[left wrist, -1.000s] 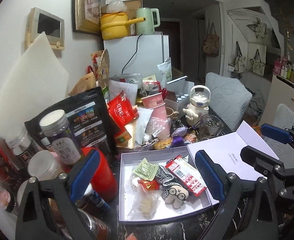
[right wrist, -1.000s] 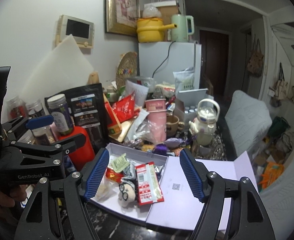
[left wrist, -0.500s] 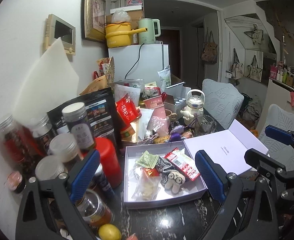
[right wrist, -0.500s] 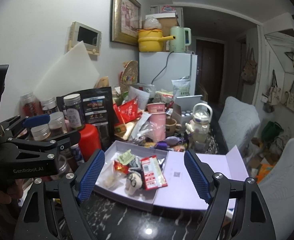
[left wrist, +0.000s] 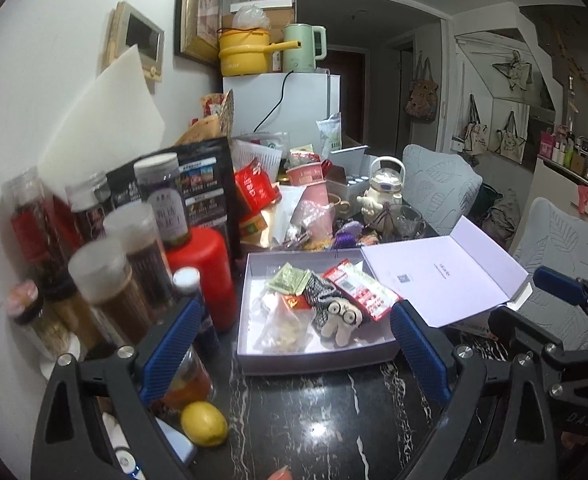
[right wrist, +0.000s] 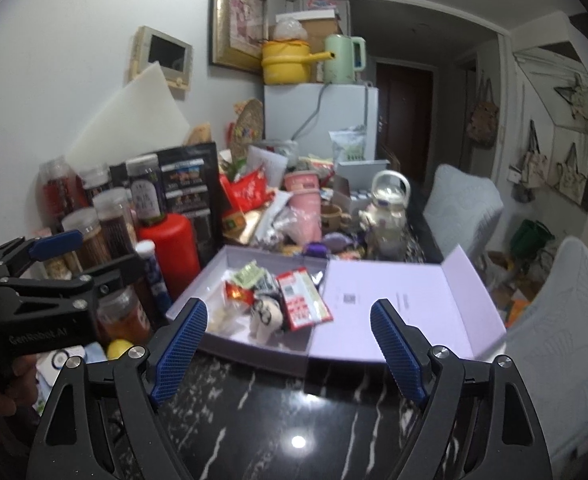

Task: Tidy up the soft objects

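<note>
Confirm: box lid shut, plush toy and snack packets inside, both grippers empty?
Not quite. The box is open: its lid lies folded back flat, clear in the left wrist view. The plush toy and packets are inside, and both grippers are empty.

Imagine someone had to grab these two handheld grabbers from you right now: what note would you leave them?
Left gripper: jaws wide open, nothing between them, short of the box.
Right gripper: jaws open, empty, also in front of the box.
The open white box sits on the black marble table, lid folded out to the right.
Inside: a small plush toy with round eyes, a red packet, a green sachet and a clear bag.
Done: nothing is held; I cannot tell what has been sorted.
Left: probably pick the plush toy out of the box first. Jars and a lemon crowd the left side.
</note>
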### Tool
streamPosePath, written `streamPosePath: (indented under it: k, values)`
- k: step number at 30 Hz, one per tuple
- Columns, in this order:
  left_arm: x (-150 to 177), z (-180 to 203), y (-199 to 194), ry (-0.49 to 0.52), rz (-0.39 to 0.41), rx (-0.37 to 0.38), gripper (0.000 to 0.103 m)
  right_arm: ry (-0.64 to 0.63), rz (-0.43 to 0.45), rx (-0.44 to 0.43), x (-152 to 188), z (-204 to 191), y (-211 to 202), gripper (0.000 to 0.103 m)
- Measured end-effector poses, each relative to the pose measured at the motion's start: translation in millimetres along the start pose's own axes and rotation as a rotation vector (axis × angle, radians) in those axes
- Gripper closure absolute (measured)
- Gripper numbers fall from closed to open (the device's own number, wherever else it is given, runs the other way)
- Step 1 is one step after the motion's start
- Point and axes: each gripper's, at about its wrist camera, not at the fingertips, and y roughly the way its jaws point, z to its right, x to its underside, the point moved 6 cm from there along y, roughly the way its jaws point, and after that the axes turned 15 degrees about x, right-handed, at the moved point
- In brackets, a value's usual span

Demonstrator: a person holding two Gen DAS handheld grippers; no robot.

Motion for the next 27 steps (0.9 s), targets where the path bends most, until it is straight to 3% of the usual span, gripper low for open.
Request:
streamPosePath:
  k: [8, 27]
  values:
    - [26.3, 3.1, 6.4, 0.02, -0.054, -0.031, 0.006, 0.003, -0.046, 0.028, 33.4, -0.4, 2.4, 0.018]
    - [41.3, 6.4, 15.1, 0.025, -0.1, -0.016, 0.006, 0.014, -0.084, 0.041, 42.0, 2.1, 7.2, 0.018]
